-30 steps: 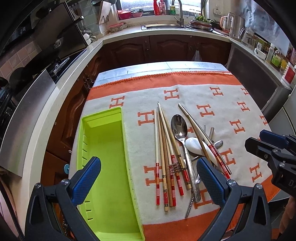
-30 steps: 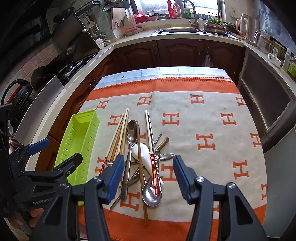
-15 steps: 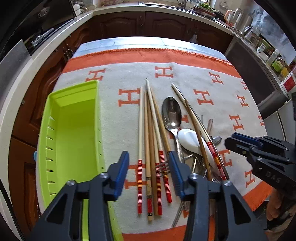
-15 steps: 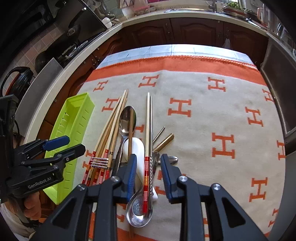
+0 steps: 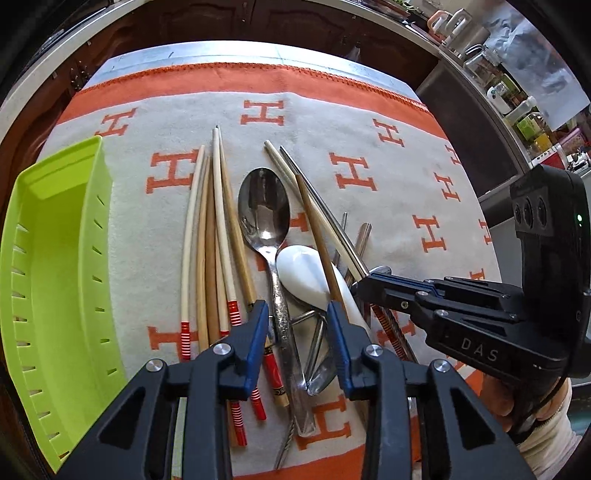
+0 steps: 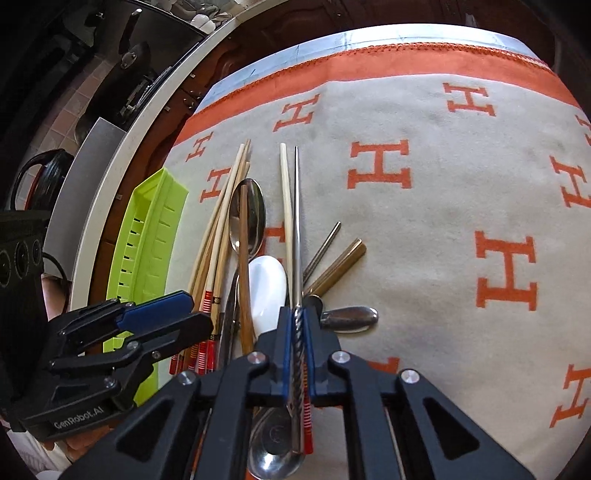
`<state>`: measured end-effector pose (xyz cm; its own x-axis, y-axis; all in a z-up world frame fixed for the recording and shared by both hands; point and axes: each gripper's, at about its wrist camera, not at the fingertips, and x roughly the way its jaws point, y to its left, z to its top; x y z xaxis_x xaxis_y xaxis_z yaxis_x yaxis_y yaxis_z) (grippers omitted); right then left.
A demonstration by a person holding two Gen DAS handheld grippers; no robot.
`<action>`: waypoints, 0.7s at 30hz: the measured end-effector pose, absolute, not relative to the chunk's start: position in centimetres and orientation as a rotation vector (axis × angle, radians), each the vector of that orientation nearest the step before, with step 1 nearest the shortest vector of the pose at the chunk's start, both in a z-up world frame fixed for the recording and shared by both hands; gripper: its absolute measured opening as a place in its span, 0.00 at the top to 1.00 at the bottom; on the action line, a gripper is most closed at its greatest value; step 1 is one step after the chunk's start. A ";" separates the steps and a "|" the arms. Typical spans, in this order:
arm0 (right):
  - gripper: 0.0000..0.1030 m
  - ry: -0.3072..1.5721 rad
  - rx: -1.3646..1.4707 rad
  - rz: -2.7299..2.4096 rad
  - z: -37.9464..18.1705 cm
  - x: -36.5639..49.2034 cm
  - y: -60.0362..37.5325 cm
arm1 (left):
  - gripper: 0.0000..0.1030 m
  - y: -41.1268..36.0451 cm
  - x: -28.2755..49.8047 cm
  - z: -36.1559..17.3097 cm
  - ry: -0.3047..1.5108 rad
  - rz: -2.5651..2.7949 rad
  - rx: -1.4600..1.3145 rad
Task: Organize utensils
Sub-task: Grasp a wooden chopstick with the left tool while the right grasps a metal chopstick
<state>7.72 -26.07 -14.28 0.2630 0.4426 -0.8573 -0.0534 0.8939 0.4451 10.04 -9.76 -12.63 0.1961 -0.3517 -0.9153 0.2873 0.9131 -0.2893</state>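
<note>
A pile of utensils lies on an orange-and-cream cloth [image 5: 369, 122]: several wooden chopsticks [image 5: 210, 236], a large steel spoon [image 5: 264, 210], a white ceramic spoon [image 5: 303, 277] and metal chopsticks [image 6: 296, 221]. My left gripper [image 5: 297, 325] is open, low over the steel spoon's handle, its fingers either side of it. My right gripper [image 6: 298, 325] is shut on a metal chopstick and a red-banded wooden chopstick [image 6: 284, 206] at their handle ends. It also shows in the left wrist view [image 5: 365, 284]. A lime green tray [image 5: 55, 280] lies left of the pile.
Another steel spoon [image 6: 275, 450] lies under the right gripper. Short metal and brass handles [image 6: 340, 262] stick out to the right of the pile. Kitchen counters and dark cabinets [image 5: 258, 22] surround the table. A stove [image 6: 122, 85] is at far left.
Both grippers have come down onto the pile. The left jaws have narrowed around the steel spoon's handle. The right jaws have closed on the two chopsticks.
</note>
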 end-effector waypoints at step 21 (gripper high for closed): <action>0.94 1.215 0.388 0.307 -14.3 4.7 -28.8 | 0.69 -12.3 10.2 -13.9 1.347 -0.444 -0.063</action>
